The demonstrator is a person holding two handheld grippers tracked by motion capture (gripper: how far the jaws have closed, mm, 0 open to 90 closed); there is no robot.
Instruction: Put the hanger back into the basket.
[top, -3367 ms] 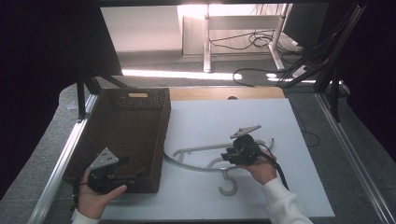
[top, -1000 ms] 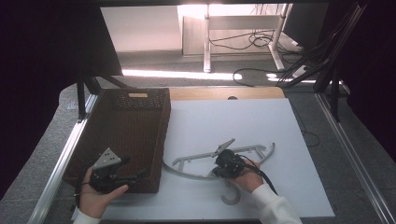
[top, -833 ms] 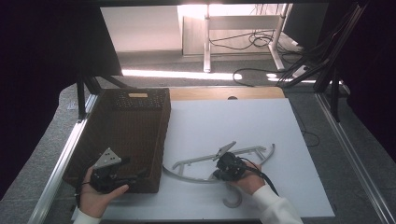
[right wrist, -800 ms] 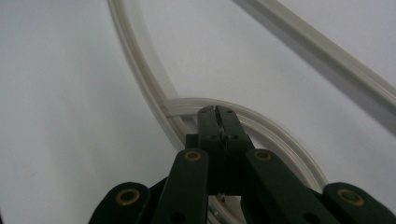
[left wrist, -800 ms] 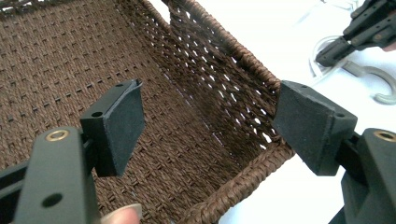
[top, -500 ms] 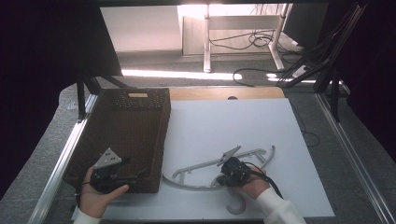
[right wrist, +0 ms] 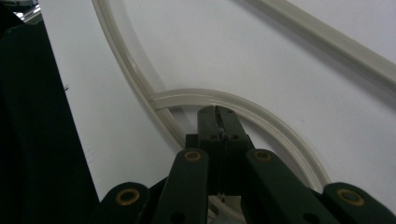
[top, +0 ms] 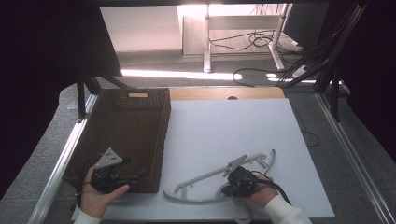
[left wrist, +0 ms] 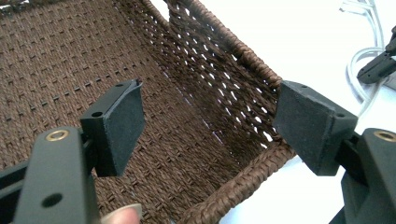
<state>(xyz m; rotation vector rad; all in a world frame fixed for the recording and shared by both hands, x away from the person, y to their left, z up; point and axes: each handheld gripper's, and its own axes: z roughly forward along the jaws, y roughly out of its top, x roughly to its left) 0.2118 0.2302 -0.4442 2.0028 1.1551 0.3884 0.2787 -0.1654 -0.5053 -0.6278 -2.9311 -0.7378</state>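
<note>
At nine o'clock on the table (top: 299,140) sat the basket (top: 126,135). The left gripper (top: 122,178) hovered at its six-o'clock corner, jaws spread wide over the weave. Toward five o'clock lay the hanger (top: 219,179) on the white mat; the right gripper (top: 225,190) had its jaws pressed together against the hanger's curve.

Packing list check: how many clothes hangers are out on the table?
1: a pale plastic hanger lies flat on the white mat, right of the wicker basket, with the right gripper at it. Nothing visible inside the basket.
</note>
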